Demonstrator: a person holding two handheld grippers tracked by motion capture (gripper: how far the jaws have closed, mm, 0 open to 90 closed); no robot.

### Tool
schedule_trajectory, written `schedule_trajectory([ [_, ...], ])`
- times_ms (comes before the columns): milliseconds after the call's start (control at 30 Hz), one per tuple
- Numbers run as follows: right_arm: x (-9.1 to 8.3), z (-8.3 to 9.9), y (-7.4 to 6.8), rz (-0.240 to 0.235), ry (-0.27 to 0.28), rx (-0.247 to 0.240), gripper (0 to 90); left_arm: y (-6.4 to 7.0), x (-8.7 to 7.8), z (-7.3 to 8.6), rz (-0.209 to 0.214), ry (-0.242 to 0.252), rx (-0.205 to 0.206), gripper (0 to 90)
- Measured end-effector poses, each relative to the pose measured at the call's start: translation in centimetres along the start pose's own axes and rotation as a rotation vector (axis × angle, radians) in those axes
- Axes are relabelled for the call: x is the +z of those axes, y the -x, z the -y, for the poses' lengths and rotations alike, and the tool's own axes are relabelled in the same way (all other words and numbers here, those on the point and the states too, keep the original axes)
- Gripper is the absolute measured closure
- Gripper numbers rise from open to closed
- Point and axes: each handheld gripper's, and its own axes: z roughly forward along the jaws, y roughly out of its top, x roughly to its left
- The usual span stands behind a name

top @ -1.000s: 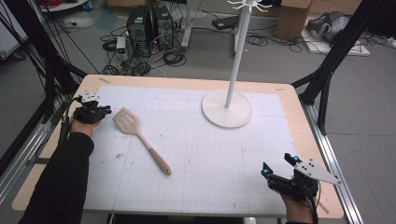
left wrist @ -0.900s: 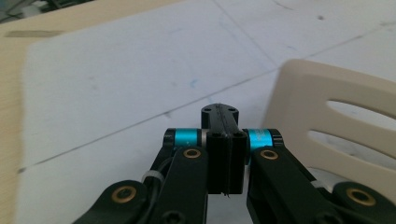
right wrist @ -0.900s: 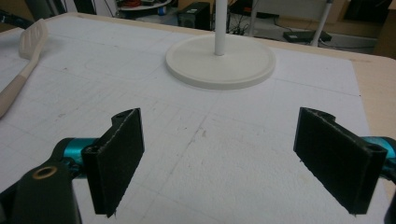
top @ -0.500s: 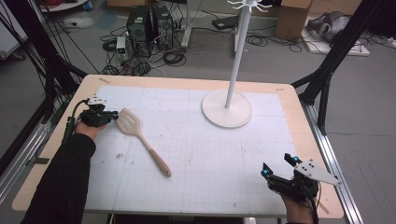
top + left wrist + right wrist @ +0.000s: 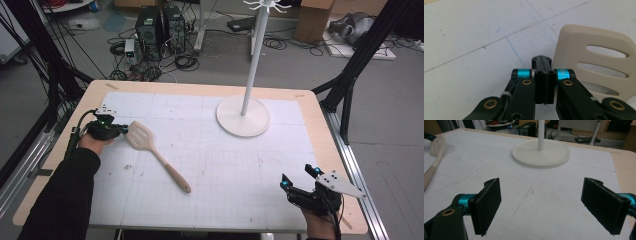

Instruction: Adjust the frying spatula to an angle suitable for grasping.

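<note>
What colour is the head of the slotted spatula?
The spatula head is cream beige; the left gripper view shows it best.

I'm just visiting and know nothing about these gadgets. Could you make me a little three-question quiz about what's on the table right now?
1. True or false: the left gripper has its jaws closed, beside the spatula head.
2. Which gripper has its jaws wide apart? A) left B) right
3. Fill in: the white pole stand sits on a round ____.

Key: 1 true; 2 B; 3 base.
</note>
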Motion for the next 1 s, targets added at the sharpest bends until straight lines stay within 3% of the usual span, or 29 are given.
schedule_trajectory([
  [167,0.0,-0.1,0.0,0.0,0.001,-0.006,15.1,0.8,-0.5,0.1,0.028,-0.032,0.011,89.7],
  [367,0.1,-0.1,0.0,-0.001,0.001,-0.004,15.1,2.2,-1.1,0.3,0.045,-0.066,0.056,89.7],
  [500,0.1,-0.1,-0.1,-0.003,0.0,-0.001,15.2,2.9,-1.6,1.2,0.048,-0.034,0.035,89.7],
  [867,1.4,-0.3,-0.8,-0.04,-0.017,-0.012,15.2,5.1,-3.9,3.3,0.037,-0.017,0.047,89.7],
  [1000,2.0,-0.4,-1.0,-0.055,-0.025,-0.023,15.2,6.2,-4.6,3.3,0.032,-0.031,0.078,89.7],
])
